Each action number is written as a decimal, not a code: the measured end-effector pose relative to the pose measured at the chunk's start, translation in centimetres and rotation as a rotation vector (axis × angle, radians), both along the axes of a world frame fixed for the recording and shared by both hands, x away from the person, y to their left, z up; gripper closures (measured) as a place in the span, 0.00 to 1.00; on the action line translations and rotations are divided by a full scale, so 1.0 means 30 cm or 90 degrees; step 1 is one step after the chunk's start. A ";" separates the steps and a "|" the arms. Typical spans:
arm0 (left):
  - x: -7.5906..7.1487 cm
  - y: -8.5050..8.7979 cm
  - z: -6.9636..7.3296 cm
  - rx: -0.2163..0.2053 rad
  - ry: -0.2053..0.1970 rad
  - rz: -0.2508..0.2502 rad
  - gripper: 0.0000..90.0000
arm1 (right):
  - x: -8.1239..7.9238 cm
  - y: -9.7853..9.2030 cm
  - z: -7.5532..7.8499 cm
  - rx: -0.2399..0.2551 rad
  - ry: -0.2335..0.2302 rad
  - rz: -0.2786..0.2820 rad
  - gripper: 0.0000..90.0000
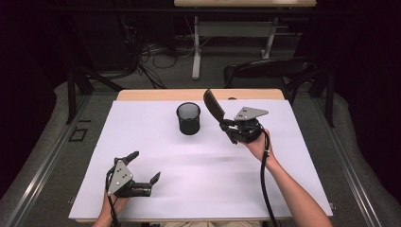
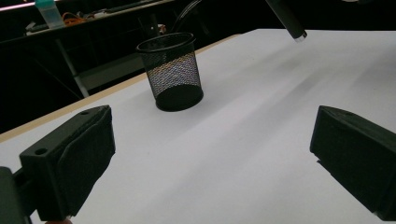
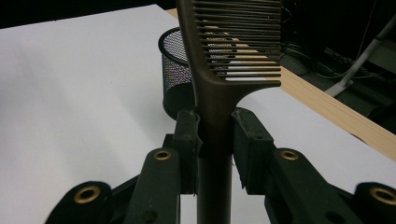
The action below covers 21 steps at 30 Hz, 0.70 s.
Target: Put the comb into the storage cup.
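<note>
A comb is clamped by its handle in the right tongs, held tilted above the worktop just right of the cup near the far edge, while the left tongs are held released near the front-left corner.

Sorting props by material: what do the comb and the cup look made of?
Comb: apparently plastic, dark brown with a dull sheen, its teeth and handle moulded as one piece. Cup: black wire mesh, likely metal, since the table shows through its wall below a solid rim.
</note>
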<state>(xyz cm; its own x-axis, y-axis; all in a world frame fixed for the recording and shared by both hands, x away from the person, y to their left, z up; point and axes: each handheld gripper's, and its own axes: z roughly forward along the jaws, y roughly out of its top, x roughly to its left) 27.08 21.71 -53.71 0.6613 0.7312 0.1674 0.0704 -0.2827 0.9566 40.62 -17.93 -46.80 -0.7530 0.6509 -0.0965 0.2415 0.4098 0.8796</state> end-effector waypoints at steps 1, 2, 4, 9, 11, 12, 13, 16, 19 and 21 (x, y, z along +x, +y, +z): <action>0.000 0.000 0.000 -0.002 0.001 0.000 0.00 | -0.001 0.000 0.000 0.000 -0.002 -0.002 0.81; 0.000 0.000 0.000 -0.002 0.001 0.000 0.00 | 0.000 0.000 0.001 0.002 -0.004 -0.002 0.81; 0.001 0.000 0.000 -0.002 0.001 0.000 0.00 | -0.001 0.001 0.002 0.002 -0.006 -0.004 0.81; 0.002 -0.003 -0.001 0.000 0.003 -0.002 0.00 | 0.000 0.006 0.005 0.003 -0.007 -0.001 0.81; 0.002 -0.003 -0.001 -0.001 0.002 -0.002 0.00 | 0.000 0.007 0.009 0.006 -0.010 -0.001 0.81; 0.002 -0.003 -0.001 -0.002 0.002 -0.001 0.00 | 0.000 0.007 0.011 0.006 -0.011 -0.002 0.81; 0.002 -0.002 -0.001 -0.002 0.002 -0.001 0.00 | 0.000 0.007 0.013 0.008 -0.013 -0.003 0.81; 0.002 -0.003 -0.001 -0.001 0.002 -0.001 0.00 | -0.001 0.010 0.018 0.013 -0.017 -0.005 0.81; 0.002 -0.005 -0.001 0.000 0.002 -0.002 0.00 | -0.002 0.015 0.024 0.018 -0.021 -0.005 0.81; 0.002 -0.006 -0.001 0.000 0.003 -0.003 0.00 | -0.002 0.019 0.029 0.020 -0.024 -0.004 0.81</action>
